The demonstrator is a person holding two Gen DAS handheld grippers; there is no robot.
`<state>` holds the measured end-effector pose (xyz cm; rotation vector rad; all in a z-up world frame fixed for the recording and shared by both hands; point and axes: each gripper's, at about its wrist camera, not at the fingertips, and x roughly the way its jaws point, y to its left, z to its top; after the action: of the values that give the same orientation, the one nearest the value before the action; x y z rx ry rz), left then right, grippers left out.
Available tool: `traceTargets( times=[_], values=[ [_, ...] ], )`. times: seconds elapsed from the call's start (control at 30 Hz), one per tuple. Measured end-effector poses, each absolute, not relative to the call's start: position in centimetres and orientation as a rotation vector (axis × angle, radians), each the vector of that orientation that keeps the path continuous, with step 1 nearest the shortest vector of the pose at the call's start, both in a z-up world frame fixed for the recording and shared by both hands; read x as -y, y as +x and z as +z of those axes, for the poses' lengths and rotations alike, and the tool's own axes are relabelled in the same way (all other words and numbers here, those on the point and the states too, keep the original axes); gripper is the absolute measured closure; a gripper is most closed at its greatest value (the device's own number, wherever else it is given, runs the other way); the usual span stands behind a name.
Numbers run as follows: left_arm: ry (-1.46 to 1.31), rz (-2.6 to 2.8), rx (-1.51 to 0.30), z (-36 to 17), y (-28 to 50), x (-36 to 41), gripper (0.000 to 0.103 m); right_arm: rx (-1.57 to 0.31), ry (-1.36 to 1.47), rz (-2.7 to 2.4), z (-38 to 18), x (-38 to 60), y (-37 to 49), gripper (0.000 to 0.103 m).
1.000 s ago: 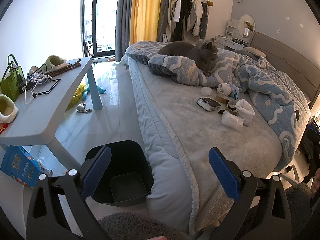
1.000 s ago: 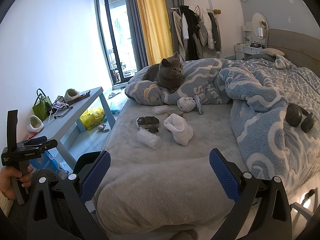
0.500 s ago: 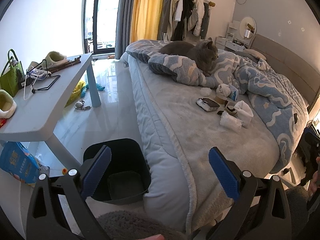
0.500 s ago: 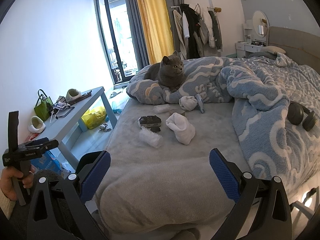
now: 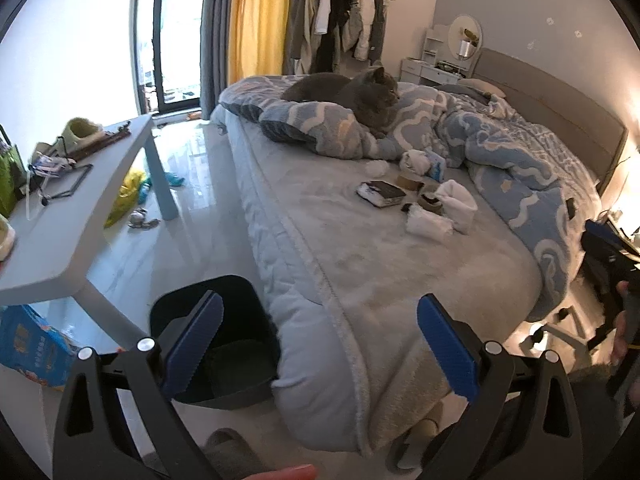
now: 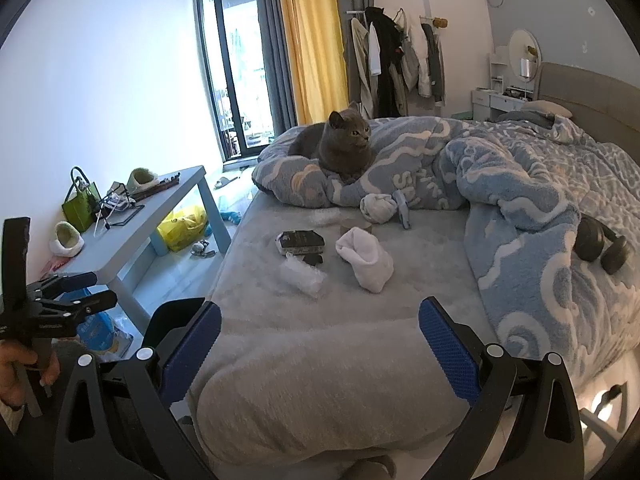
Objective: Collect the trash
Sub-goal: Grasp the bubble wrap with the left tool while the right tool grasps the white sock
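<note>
Two tools (image 5: 320, 344) (image 6: 320, 344) spread empty, bin (image 5: 224, 312) below

Daylight from a glass door (image 6: 236, 80) with yellow curtain (image 6: 312, 40) falls on the bed (image 6: 320, 340) and grey side table (image 6: 132, 236).

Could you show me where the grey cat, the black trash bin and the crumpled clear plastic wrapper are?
Grey cat (image 6: 343, 151): right wrist view, on its chest.
Black trash bin (image 5: 240, 368): left wrist view, on its inner wall.
Crumpled clear plastic wrapper (image 6: 302, 277): right wrist view, on its middle.

bin (image 5: 224, 364): near rim behind left fingers (image 5: 192, 348) | headphones (image 6: 600, 242): partly under blanket (image 6: 520, 216)
</note>
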<state>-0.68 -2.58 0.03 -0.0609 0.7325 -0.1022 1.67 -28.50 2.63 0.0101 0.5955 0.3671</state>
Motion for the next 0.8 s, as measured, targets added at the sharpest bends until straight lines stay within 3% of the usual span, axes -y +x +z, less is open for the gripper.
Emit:
traceTargets(
  times=[0.5, 0.67, 0.8],
  values=[
    [-0.050, -0.203, -0.671, 0.9, 1.9, 4.4, 0.005, -0.651, -0.042, 0.358, 0.4, 27.3, 5.7, 0.003],
    [-0.031, -0.264, -0.673, 0.3, 4.2, 6.1, 0.014, -0.664, -0.045, 0.355, -0.4, 27.3, 7.9, 0.003],
    [-0.002, -0.301, -0.685, -0.7, 5.7, 7.2, 0.015, -0.674, -0.056, 0.359, -1.3, 27.2, 10.1, 0.003]
  ],
)
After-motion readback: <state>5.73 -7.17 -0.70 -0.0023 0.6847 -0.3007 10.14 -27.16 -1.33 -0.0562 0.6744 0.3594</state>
